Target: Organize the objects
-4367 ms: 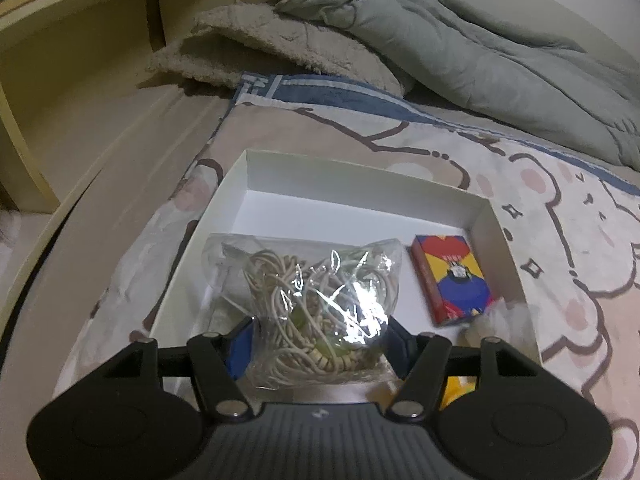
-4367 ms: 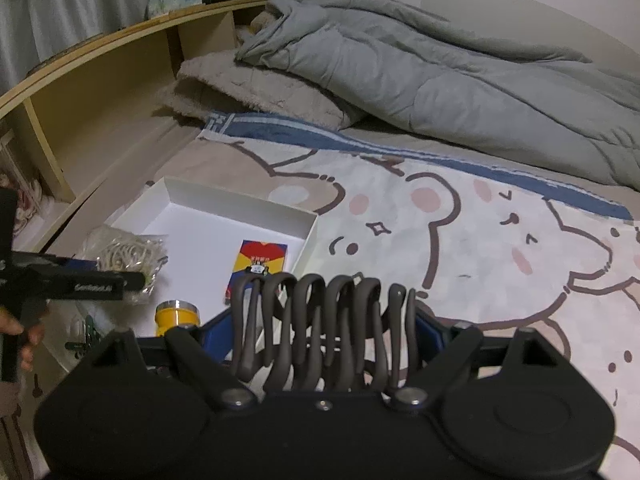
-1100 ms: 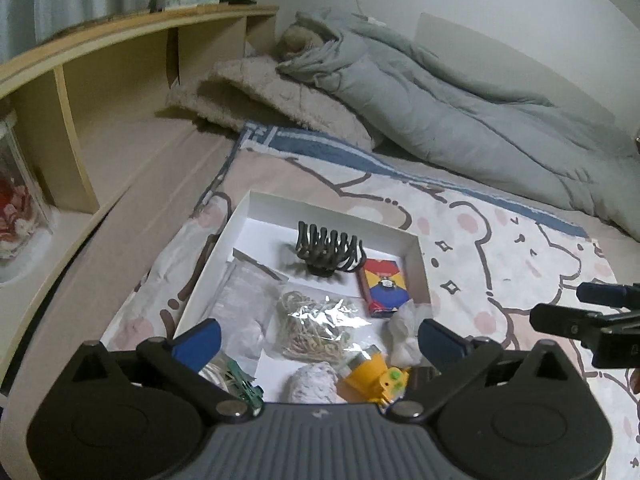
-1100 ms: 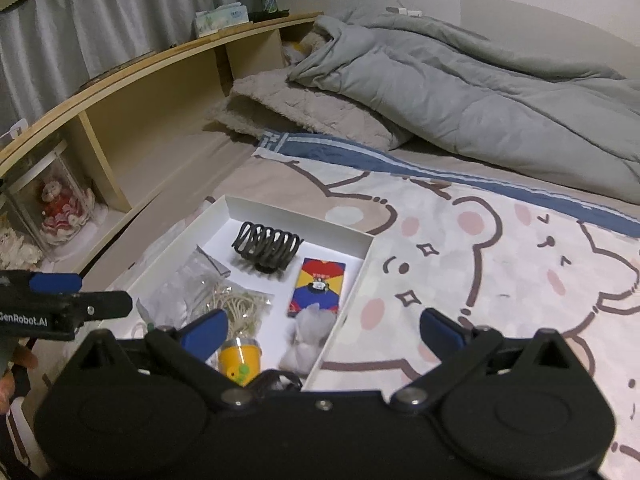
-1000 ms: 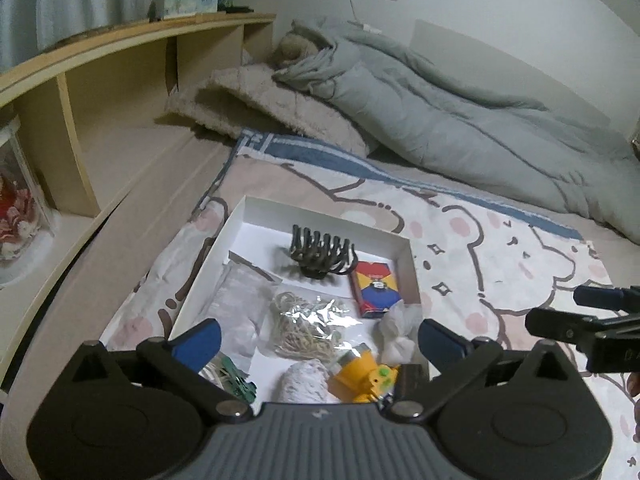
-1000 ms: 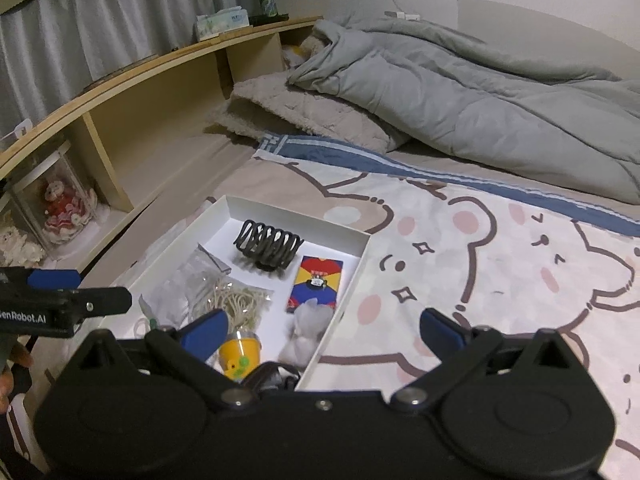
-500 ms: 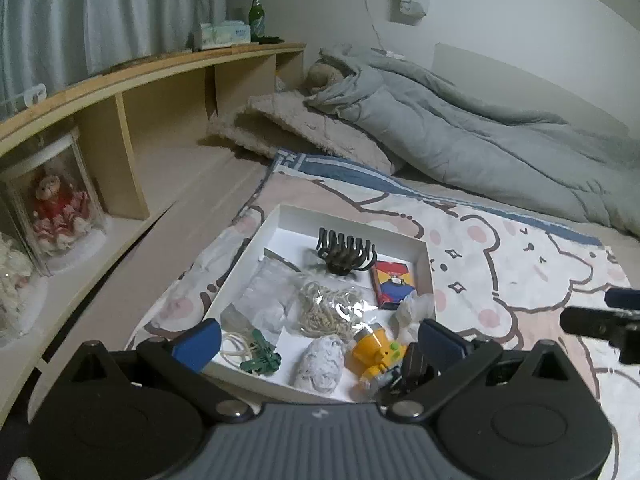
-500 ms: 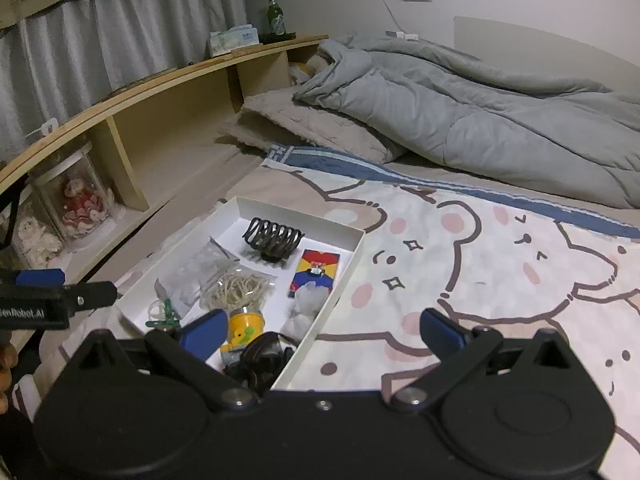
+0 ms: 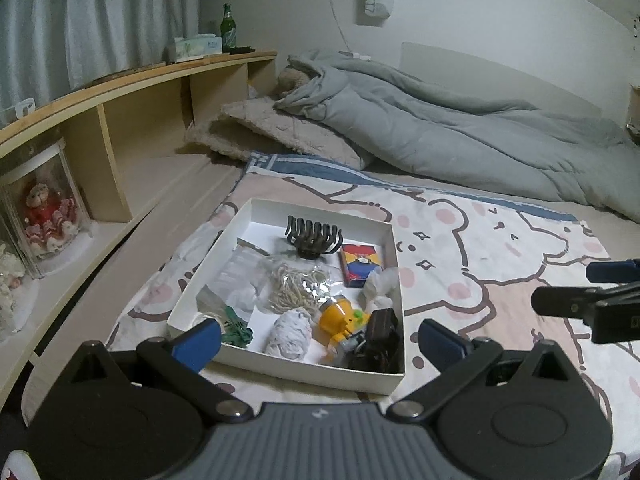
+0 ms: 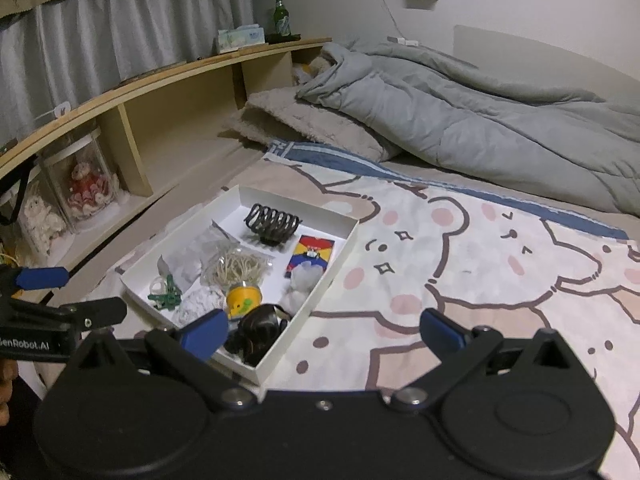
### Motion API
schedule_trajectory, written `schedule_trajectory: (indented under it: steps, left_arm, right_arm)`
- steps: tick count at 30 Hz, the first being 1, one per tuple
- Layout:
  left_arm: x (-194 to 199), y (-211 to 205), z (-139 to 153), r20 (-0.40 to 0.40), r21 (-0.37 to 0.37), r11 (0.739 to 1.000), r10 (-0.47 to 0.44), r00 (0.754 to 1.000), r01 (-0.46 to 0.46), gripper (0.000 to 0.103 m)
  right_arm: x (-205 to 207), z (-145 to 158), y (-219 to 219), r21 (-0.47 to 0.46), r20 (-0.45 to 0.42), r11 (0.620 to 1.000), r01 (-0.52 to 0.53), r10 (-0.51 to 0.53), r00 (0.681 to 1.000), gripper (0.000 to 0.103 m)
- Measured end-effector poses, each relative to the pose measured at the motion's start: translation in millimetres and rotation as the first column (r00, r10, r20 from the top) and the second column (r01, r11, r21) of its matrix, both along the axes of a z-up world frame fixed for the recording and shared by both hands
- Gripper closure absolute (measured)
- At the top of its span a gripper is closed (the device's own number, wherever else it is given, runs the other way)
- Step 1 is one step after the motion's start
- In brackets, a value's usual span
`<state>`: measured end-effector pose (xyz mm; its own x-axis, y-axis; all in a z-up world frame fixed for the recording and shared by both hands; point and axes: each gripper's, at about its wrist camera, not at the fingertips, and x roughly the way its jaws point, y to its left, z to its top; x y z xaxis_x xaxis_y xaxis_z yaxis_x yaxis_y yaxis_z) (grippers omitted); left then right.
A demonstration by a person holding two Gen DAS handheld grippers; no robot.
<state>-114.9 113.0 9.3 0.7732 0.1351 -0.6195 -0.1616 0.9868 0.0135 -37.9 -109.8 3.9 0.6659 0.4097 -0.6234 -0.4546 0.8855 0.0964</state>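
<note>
A white shallow box [image 9: 391, 248] [image 10: 344, 252] lies on the bear-print blanket. In it are a dark hair claw [image 9: 314, 238] [image 10: 274, 222], a bag of rubber bands [image 9: 296, 286] [image 10: 236, 266], a red-blue card box [image 9: 360, 266] [image 10: 310, 256], a yellow toy [image 9: 340, 314] [image 10: 242, 298], white wads, a green clip [image 9: 236, 326] and a dark bundle [image 9: 378, 340]. My left gripper [image 9: 320, 338] is open and empty, just short of the box's near wall. My right gripper [image 10: 322, 330] is open and empty, held back above the box's near right corner.
A wooden shelf unit [image 9: 140, 120] with clear cases of dolls [image 9: 44, 216] runs along the left. A grey duvet [image 9: 460, 136] and a fuzzy pillow [image 9: 280, 132] lie at the head of the bed. The blanket [image 10: 500, 260] stretches to the right of the box.
Both grippers have pulled back and up from the box. Earlier the left let go of the rubber band bag and the right let go of the hair claw; both now lie in the box.
</note>
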Motion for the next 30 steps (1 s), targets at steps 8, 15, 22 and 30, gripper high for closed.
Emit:
schedule_trajectory:
  steps: [8, 15, 22, 30]
  left_arm:
    - [-2, 3, -4, -0.012, 0.015, 0.999, 0.038, 0.999, -0.038, 0.0]
    - [-1, 8, -6, -0.014, 0.009, 0.999, 0.051, 0.999, -0.051, 0.0]
    - [-1, 9, -7, -0.016, 0.01, 0.998, 0.054, 0.998, -0.054, 0.0]
    - [0, 7, -7, -0.014, 0.01, 0.999, 0.045, 0.999, -0.045, 0.0]
  right_arm:
    - [-6, -6, -8, -0.006, -0.02, 1.0, 0.011, -0.011, 1.0, 0.0]
    - [-3, -8, -12, -0.009, -0.025, 1.0, 0.016, -0.017, 1.0, 0.0]
    - [-2, -9, -9, -0.014, -0.025, 1.0, 0.013, -0.013, 1.0, 0.0]
    - [-1, -8, -11, -0.01, -0.026, 1.0, 0.013, -0.013, 1.0, 0.0]
